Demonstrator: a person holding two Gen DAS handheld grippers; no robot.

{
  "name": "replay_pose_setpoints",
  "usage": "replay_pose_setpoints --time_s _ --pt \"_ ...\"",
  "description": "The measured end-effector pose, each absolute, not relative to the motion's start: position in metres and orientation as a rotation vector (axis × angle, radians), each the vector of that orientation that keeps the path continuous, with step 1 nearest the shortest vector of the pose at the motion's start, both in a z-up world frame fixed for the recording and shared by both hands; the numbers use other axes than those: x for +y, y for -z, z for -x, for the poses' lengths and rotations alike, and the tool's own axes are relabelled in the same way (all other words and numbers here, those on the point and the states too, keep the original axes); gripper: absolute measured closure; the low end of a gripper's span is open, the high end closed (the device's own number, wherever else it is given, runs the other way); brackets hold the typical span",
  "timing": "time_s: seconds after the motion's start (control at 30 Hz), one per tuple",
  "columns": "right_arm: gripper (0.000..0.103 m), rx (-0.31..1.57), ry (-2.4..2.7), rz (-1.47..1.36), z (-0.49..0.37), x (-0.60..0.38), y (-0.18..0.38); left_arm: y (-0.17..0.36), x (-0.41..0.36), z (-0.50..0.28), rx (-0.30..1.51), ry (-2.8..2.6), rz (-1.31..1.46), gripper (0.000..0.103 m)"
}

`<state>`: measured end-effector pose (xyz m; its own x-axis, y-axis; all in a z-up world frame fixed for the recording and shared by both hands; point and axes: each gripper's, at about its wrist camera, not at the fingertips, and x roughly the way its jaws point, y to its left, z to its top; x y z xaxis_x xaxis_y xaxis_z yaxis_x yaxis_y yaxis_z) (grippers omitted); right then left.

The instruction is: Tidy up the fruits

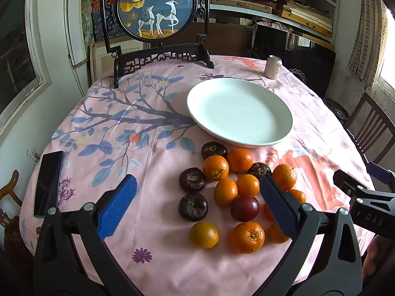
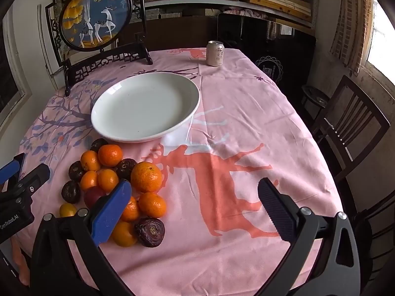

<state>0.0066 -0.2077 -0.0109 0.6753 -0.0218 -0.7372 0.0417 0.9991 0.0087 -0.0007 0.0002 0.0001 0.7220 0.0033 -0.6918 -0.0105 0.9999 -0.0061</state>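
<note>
Fruit [image 1: 237, 192] lies in a loose cluster on the pink printed tablecloth [image 1: 153, 167], just on the near side of a white plate [image 1: 239, 111] that holds nothing; the far fruits of the cluster sit close to the plate's near rim. The cluster mixes orange mandarins [image 1: 246, 236], dark brown wrinkled fruits [image 1: 192, 207], a smooth reddish-purple plum [image 1: 245, 207] in the middle, and a yellow-orange round fruit [image 1: 204, 234] at its near left edge. In the left wrist view the left gripper [image 1: 195, 206] hovers over the near part of the pile with its fingers spread wide and nothing between them, the blue-padded finger [image 1: 118, 207] to the left of the fruit and the dark one over its right side. In the right wrist view the right gripper [image 2: 195, 209] is also spread wide and holds nothing; its blue finger [image 2: 111, 212] overlaps the right edge of the cluster, while its dark finger [image 2: 276, 212] stands over bare cloth printed with a coral deer shape [image 2: 222, 177]. From there the largest mandarin [image 2: 146, 176] sits at the right edge of the pile and a dark wrinkled fruit [image 2: 150, 231] at its near right corner. Far across the table a drinks can [image 2: 215, 53] stands upright, well apart from the plate, and a round framed deer picture on a dark stand [image 1: 158, 7] occupies the far left edge. A black phone [image 1: 48, 182] lies near the left edge of the table
</note>
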Motion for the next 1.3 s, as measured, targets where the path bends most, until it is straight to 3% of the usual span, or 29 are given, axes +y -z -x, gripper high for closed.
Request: replay_pose_setpoints --time_s 1.3 --pt "0.001 0.819 0.034 -0.020 -0.003 -0.206 0.007 0.006 0.001 0.003 0.769 -0.007 0.014 0.002"
